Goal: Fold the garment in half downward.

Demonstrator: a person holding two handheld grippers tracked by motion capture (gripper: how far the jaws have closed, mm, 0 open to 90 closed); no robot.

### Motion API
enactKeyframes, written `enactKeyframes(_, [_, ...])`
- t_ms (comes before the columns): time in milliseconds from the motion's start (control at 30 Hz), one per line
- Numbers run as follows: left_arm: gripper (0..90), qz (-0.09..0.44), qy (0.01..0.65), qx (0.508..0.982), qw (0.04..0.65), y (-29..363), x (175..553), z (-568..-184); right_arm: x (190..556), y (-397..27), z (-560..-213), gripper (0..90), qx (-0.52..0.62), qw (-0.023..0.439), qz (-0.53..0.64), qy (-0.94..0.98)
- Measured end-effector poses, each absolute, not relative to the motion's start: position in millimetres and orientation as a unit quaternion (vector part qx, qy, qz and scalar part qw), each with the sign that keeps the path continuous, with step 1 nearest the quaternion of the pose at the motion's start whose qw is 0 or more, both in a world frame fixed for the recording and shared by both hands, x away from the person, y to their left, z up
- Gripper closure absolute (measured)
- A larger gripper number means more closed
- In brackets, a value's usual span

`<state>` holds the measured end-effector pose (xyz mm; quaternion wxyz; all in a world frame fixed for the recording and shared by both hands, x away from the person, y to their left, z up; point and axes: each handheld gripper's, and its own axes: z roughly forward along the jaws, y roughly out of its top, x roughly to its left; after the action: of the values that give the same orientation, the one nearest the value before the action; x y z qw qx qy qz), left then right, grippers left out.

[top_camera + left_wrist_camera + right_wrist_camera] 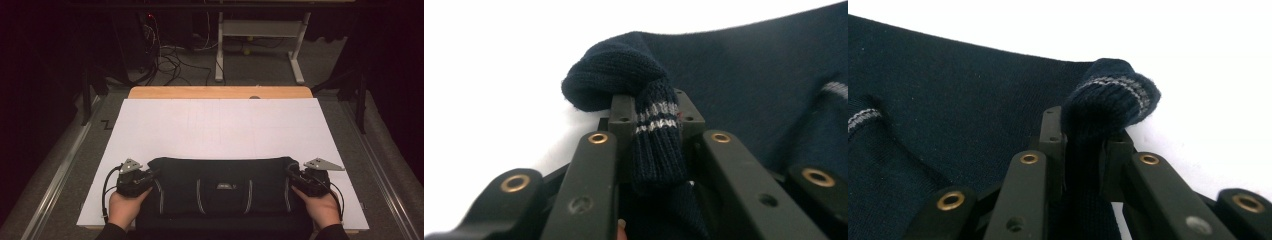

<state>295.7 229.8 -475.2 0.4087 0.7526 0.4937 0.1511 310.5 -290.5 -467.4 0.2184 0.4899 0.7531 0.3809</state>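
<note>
A dark navy knitted sweater [220, 192] with pale stripes lies folded at the near edge of the white sheet [220, 125]. My left gripper [149, 175] is at the garment's left end, shut on a bunched, striped ribbed hem [656, 130] that is pinched between its jaws. At the right end my right gripper [291, 172] is shut on the other striped corner of the sweater [1108, 107], whose fabric rolls over the jaw tips. A hand holds each gripper from the near side.
The white sheet covers a wooden table [220, 92]. Beyond it stand a white metal table frame [260, 35] and loose cables [170, 60] on grey carpet. Metal rails [60, 170] run along both sides.
</note>
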Motion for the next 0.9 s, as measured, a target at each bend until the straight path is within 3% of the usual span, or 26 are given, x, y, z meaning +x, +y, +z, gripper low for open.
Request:
enactKeyframes(400, [74.8,0.194,0.476,0.748,0.42,229.6,310.6,-452.6,314.9,-289.5,-444.7,78.9,0.466,0.273,0.397,0.742])
enactKeyframes(900, [74.5,0.192,0.519,0.734,0.392,229.1,378.8,-464.0,373.5,-282.5,-444.3,78.7,0.472,0.307,0.373,0.737])
